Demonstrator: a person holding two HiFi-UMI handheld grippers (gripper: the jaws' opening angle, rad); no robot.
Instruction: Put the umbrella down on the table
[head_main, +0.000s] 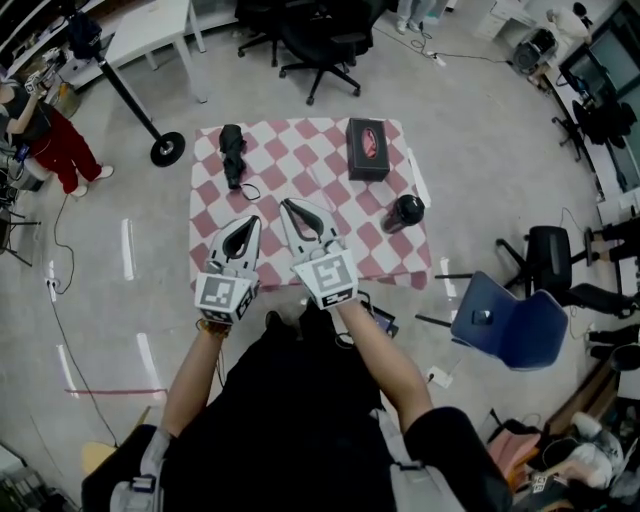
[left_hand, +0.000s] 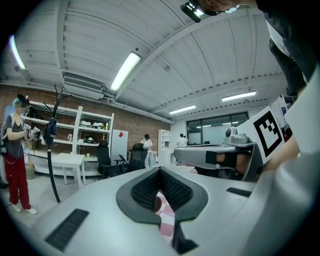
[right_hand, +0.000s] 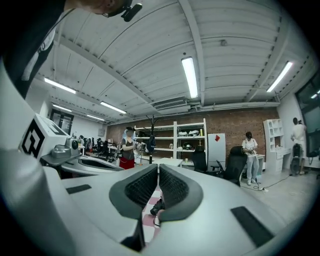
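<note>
A folded black umbrella (head_main: 232, 152) lies on the red-and-white checked table (head_main: 300, 165), near its far left corner. Through the gap under the right jaws a bit of the umbrella (right_hand: 157, 206) shows. My left gripper (head_main: 250, 221) hovers over the table's near edge, shut and empty. Beside it on the right, my right gripper (head_main: 288, 204) is also shut with nothing in it. Both point level, well short of the umbrella. In the left gripper view the left gripper (left_hand: 160, 170) has its pads together, with checked cloth (left_hand: 163, 211) below. The right gripper (right_hand: 158, 166) looks the same.
On the table also stand a black box with a pink front (head_main: 368, 148) and a dark cup (head_main: 405, 212). A blue chair (head_main: 505, 320) is at the right, a pole on a round base (head_main: 168, 148) at the left, and black office chairs (head_main: 320, 35) beyond. A person in red trousers (head_main: 40, 130) stands far left.
</note>
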